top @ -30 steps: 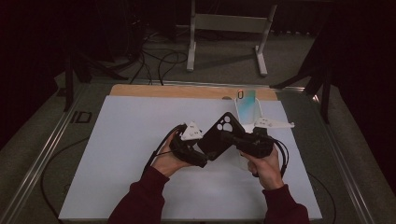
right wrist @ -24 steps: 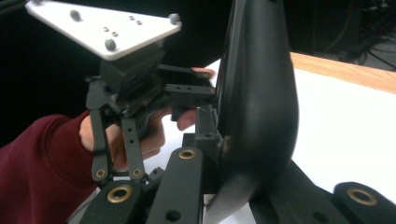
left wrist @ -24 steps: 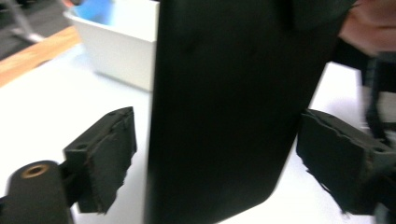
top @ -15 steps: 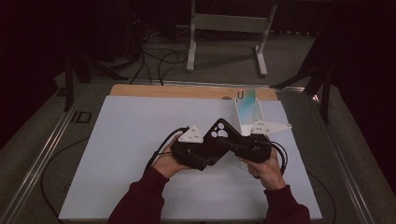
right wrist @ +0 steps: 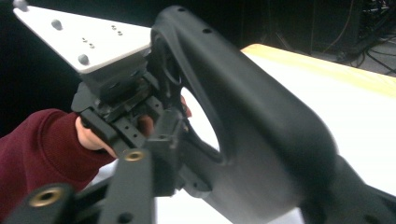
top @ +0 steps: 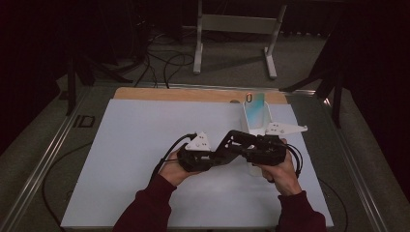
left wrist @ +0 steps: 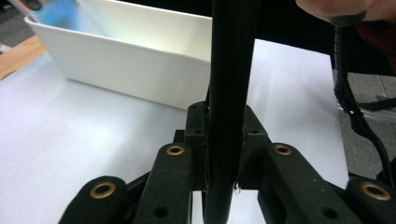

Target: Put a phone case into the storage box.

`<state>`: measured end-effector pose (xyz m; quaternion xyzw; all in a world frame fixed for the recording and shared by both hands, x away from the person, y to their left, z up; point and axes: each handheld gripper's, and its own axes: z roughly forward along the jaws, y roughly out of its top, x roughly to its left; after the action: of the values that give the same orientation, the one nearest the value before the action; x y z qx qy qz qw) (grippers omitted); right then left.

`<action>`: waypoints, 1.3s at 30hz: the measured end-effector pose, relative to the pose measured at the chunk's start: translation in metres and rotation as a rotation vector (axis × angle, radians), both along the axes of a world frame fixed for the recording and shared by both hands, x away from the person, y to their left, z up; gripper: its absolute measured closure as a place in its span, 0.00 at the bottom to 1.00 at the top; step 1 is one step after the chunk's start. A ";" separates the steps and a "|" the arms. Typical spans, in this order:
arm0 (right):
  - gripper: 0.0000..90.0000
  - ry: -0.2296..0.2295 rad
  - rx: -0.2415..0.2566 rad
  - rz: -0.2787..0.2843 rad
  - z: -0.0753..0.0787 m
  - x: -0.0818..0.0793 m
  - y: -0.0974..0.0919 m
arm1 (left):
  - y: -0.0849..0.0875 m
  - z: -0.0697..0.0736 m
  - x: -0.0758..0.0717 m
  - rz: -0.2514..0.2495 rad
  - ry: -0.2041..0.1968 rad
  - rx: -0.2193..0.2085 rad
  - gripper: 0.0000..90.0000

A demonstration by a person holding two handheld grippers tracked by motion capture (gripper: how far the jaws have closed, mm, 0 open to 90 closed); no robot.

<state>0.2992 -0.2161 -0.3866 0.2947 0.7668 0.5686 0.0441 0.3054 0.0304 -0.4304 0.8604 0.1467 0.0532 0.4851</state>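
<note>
A curved black plastic part (top: pixel 235 141) with a large opening spans the gap between my two grippers above the white mat. My left gripper (top: pixel 220 152) has just been closing. In the left gripper view its jaws (left wrist: pixel 226 140) press on both sides of the part's thin edge (left wrist: pixel 231 70). My right gripper (top: pixel 244 145) faces it from the right, and its jaws have just been opening. In the right gripper view the part (right wrist: pixel 261 116) lies loose between the right gripper's (right wrist: pixel 201 154) parted fingers, one finger (right wrist: pixel 161 140) showing at lower left. The left gripper's grey plate (right wrist: pixel 88 42) shows beyond.
A white bin (top: pixel 256 116) stands just behind the right hand, also the white bin (left wrist: pixel 140 60) ahead of the left jaws. The white mat (top: pixel 135 145) covers the table, with a wooden strip (top: pixel 183 94) at its far edge. A metal stand (top: pixel 237 24) and cables lie on the floor beyond.
The black part has tipped from standing up between the grippers to lying flatter. The left jaws have closed onto it. Both hands stayed nearly in place.
</note>
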 end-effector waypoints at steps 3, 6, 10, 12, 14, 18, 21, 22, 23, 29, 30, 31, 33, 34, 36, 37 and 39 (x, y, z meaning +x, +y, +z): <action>0.41 -0.008 -0.033 -0.017 0.001 0.000 0.001 | 0.000 0.000 -0.001 0.005 -0.017 0.002 0.88; 0.33 -0.005 -0.059 -0.064 -0.001 0.000 0.001 | 0.002 0.002 -0.002 0.027 -0.029 -0.005 0.89; 0.26 -0.005 -0.052 -0.097 -0.003 0.001 -0.001 | 0.004 0.003 -0.001 0.046 -0.032 -0.011 0.89; 0.22 -0.006 -0.049 -0.123 -0.002 0.000 -0.002 | 0.004 0.003 -0.001 0.069 -0.039 -0.018 0.89; 0.21 -0.012 -0.044 -0.131 -0.002 0.000 -0.002 | 0.004 0.003 -0.001 0.087 -0.042 -0.024 0.89; 0.20 -0.026 -0.037 -0.153 0.001 -0.002 -0.002 | 0.004 0.003 -0.001 0.095 -0.045 -0.024 0.89; 0.15 -0.041 -0.011 -0.192 0.008 -0.004 0.000 | 0.003 0.001 -0.002 0.129 -0.048 -0.028 0.89; 0.15 -0.041 -0.007 -0.207 0.009 -0.005 0.002 | 0.003 0.001 -0.002 0.131 -0.049 -0.030 0.89; 0.14 -0.046 0.003 -0.216 0.010 -0.005 0.003 | 0.002 0.001 -0.002 0.133 -0.051 -0.031 0.89; 0.12 -0.047 0.035 -0.258 0.013 -0.003 0.011 | -0.002 -0.002 -0.004 0.146 -0.056 -0.031 0.89; 0.12 -0.051 0.036 -0.267 0.013 -0.003 0.013 | -0.003 -0.002 -0.004 0.144 -0.052 -0.029 0.89; 0.13 -0.050 0.032 -0.274 0.014 -0.003 0.015 | -0.005 -0.003 -0.005 0.141 -0.047 -0.029 0.89; 0.13 -0.052 0.033 -0.281 0.014 -0.003 0.018 | -0.006 -0.004 -0.006 0.137 -0.042 -0.029 0.89; 0.13 -0.047 0.036 -0.289 0.014 -0.003 0.019 | -0.007 -0.005 -0.006 0.134 -0.038 -0.032 0.89; 0.12 -0.046 0.038 -0.294 0.013 -0.001 0.020 | -0.009 -0.006 -0.007 0.127 -0.030 -0.036 0.89; 0.12 -0.046 0.041 -0.294 0.012 -0.001 0.021 | -0.010 -0.006 -0.007 0.122 -0.026 -0.037 0.89; 0.13 -0.040 0.051 -0.298 0.012 0.000 0.022 | -0.011 -0.007 -0.007 0.111 -0.009 -0.044 0.89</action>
<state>0.2992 -0.1944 -0.3750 0.3949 0.6987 0.5808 0.1360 0.2981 0.0193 -0.4372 0.8399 0.1934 0.0807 0.5006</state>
